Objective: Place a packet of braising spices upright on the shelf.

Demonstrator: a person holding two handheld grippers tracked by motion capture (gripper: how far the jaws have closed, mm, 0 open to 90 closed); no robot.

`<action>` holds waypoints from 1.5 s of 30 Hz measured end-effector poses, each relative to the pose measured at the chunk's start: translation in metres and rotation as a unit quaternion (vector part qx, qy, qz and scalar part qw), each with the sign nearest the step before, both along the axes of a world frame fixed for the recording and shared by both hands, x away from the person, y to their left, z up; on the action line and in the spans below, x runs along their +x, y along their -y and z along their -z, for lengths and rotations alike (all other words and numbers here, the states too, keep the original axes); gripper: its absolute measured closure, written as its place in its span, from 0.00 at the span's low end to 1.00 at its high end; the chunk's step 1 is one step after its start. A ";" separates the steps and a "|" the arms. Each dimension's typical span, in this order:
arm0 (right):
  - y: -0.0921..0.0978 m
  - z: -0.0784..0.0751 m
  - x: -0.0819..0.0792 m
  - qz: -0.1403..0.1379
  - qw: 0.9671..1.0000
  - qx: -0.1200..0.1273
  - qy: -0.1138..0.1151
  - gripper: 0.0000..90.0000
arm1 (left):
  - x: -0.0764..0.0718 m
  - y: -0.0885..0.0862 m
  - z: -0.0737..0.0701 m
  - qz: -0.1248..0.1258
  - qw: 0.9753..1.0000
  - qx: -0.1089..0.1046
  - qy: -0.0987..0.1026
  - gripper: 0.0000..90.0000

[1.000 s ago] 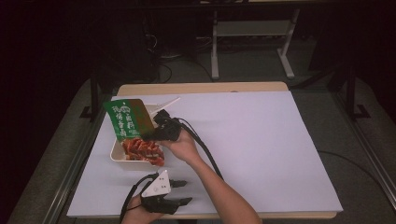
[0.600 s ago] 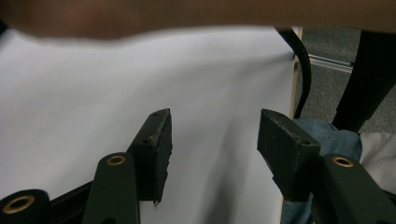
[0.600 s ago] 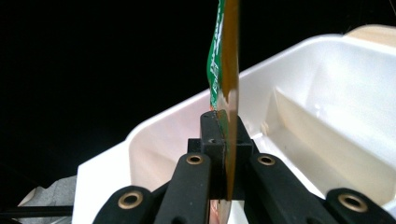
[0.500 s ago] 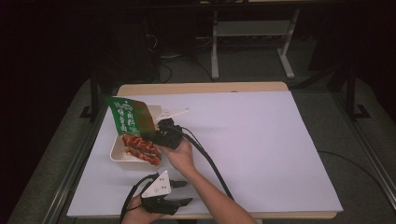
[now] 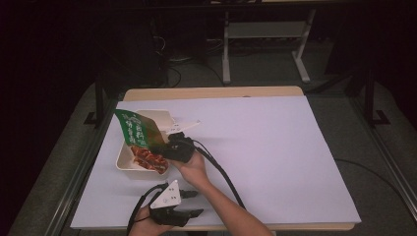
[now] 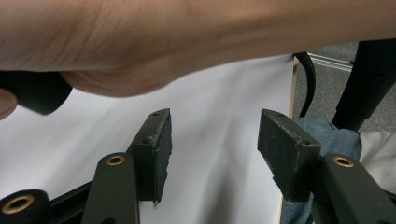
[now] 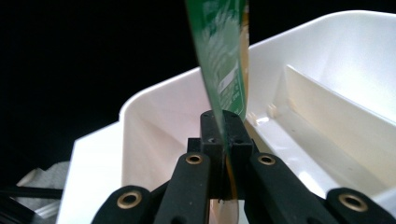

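The right hand (image 5: pixel 193 167) reaches forward across the white surface (image 5: pixel 275 157), its right gripper (image 5: pixel 167 150) with jaws clamped on a green packet (image 5: pixel 136 129) — held tilted over the white tray (image 5: pixel 129 162), red food spilling beneath. The left gripper (image 5: pixel 189 204) rests near the front edge — jaws apart, empty.

R gripper (image 7: pixel 223 133) clamped tight, arm reaching fwd; L gripper (image 6: pixel 212 140) jaws apart.

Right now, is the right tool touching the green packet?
Touching. In the right gripper view the right tool has its jaws shut on the green packet.
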State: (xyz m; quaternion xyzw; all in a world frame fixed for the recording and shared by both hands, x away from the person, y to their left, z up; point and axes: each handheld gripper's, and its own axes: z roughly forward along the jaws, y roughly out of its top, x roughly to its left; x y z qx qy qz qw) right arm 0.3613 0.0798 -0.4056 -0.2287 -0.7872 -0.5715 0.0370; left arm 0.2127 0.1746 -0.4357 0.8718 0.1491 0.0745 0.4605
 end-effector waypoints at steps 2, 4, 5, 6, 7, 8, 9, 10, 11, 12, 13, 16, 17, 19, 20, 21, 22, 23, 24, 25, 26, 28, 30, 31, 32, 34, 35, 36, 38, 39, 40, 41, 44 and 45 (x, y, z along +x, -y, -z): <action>0.002 0.001 0.003 -0.005 1.000 -0.006 0.003 0.99 | 0.000 0.000 0.000 0.000 1.000 0.001 0.000 0.49; 0.004 0.002 0.005 -0.003 1.000 -0.018 0.005 0.99 | 0.000 0.001 0.000 -0.001 1.000 0.001 -0.001 0.49; 0.004 0.003 0.005 -0.004 1.000 -0.023 0.005 0.99 | 0.000 0.001 0.001 -0.001 1.000 0.001 -0.001 0.49; 0.006 0.003 0.006 -0.008 1.000 -0.024 0.002 0.99 | 0.001 0.001 0.001 0.000 1.000 0.002 -0.001 0.49; 0.007 0.004 0.007 -0.008 1.000 -0.026 0.001 0.98 | 0.001 0.001 0.001 0.000 1.000 0.003 -0.002 0.49; 0.007 0.003 0.007 -0.009 0.999 -0.030 0.002 0.98 | 0.001 0.001 0.001 0.000 1.000 0.004 -0.003 0.49; 0.007 0.002 0.008 -0.009 0.999 -0.035 0.006 0.97 | 0.001 0.001 0.002 -0.001 1.000 0.003 -0.003 0.48; 0.007 0.001 0.007 -0.007 0.999 -0.037 0.006 0.94 | 0.001 0.001 0.002 -0.001 1.000 0.003 -0.003 0.48; 0.008 0.000 0.007 -0.006 0.999 -0.040 0.009 0.92 | 0.001 0.001 0.002 -0.002 1.000 0.003 -0.003 0.48; 0.009 -0.001 0.007 -0.006 0.999 -0.043 0.016 0.88 | 0.001 0.000 0.002 -0.003 1.000 0.002 -0.003 0.48; 0.010 -0.003 0.007 -0.002 0.999 -0.043 0.017 0.84 | 0.001 0.000 0.001 -0.004 1.000 0.001 -0.002 0.48; 0.019 -0.008 0.008 -0.001 0.999 -0.038 0.011 0.74 | 0.002 -0.001 0.001 -0.007 1.000 0.000 -0.003 0.47; 0.020 -0.009 0.007 -0.001 0.999 -0.040 0.011 0.71 | 0.002 -0.001 0.001 -0.008 1.000 0.001 -0.002 0.47; 0.023 -0.011 0.007 -0.002 0.999 -0.045 0.012 0.68 | 0.002 -0.001 0.001 -0.009 1.000 0.001 -0.002 0.46; 0.027 -0.014 0.006 -0.005 0.999 -0.051 0.011 0.63 | 0.002 -0.001 0.001 -0.010 1.000 0.001 -0.002 0.46; 0.028 -0.015 0.006 -0.007 0.999 -0.052 0.010 0.61 | 0.002 -0.001 0.001 -0.012 1.000 0.003 -0.002 0.46; 0.031 -0.017 0.005 -0.009 0.999 -0.052 0.010 0.60 | 0.002 -0.001 0.001 -0.013 1.000 0.003 -0.002 0.45; 0.032 -0.018 0.004 -0.010 0.999 -0.051 0.010 0.59 | 0.003 -0.001 0.002 -0.015 1.000 0.004 -0.002 0.45; 0.034 -0.019 0.004 -0.012 0.999 -0.051 0.011 0.59 | 0.003 -0.001 0.002 -0.016 1.000 0.004 -0.003 0.44; 0.036 -0.021 0.003 -0.013 0.999 -0.052 0.012 0.58 | 0.004 -0.001 0.002 -0.017 1.000 0.003 -0.003 0.44; 0.039 -0.022 0.002 -0.014 0.998 -0.053 0.011 0.57 | 0.004 -0.001 0.002 -0.018 1.000 0.003 -0.004 0.44; 0.042 -0.025 0.000 -0.017 0.998 -0.056 0.014 0.56 | 0.005 -0.002 0.002 -0.020 1.000 0.005 -0.003 0.43; 0.046 -0.028 -0.001 -0.018 0.998 -0.054 0.019 0.55 | 0.005 -0.002 0.002 -0.023 1.000 0.004 -0.003 0.43; 0.049 -0.030 -0.002 -0.018 0.998 -0.052 0.017 0.55 | 0.005 -0.003 0.002 -0.024 1.000 0.003 -0.004 0.42; 0.051 -0.031 -0.003 -0.018 0.998 -0.050 0.018 0.54 | 0.005 -0.003 0.002 -0.026 1.000 0.003 -0.004 0.42; 0.055 -0.034 -0.004 -0.019 0.998 -0.050 0.021 0.54 | 0.005 -0.003 0.002 -0.027 1.000 0.004 -0.003 0.42; 0.057 -0.035 -0.005 -0.019 0.998 -0.051 0.022 0.53 | 0.006 -0.004 0.002 -0.028 1.000 0.006 -0.002 0.42; 0.059 -0.036 -0.006 -0.019 0.998 -0.052 0.022 0.53 | 0.006 -0.004 0.002 -0.030 1.000 0.007 -0.003 0.42; 0.064 -0.038 -0.007 -0.021 0.998 -0.051 0.023 0.51 | 0.007 -0.005 0.002 -0.032 0.999 0.005 -0.004 0.41; 0.067 -0.038 -0.007 -0.021 0.998 -0.051 0.023 0.50 | 0.007 -0.006 0.002 -0.033 0.999 0.006 -0.004 0.41; 0.069 -0.039 -0.007 -0.021 0.998 -0.050 0.023 0.50 | 0.007 -0.006 0.002 -0.033 0.999 0.006 -0.005 0.41; 0.072 -0.039 -0.008 -0.020 0.998 -0.050 0.023 0.49 | 0.007 -0.006 0.002 -0.034 0.999 0.006 -0.006 0.41; 0.080 -0.041 -0.009 -0.021 0.998 -0.051 0.021 0.48 | 0.008 -0.007 0.002 -0.037 0.999 0.005 -0.006 0.40; 0.082 -0.042 -0.010 -0.021 0.998 -0.052 0.022 0.47 | 0.008 -0.007 0.002 -0.036 0.999 0.006 -0.006 0.40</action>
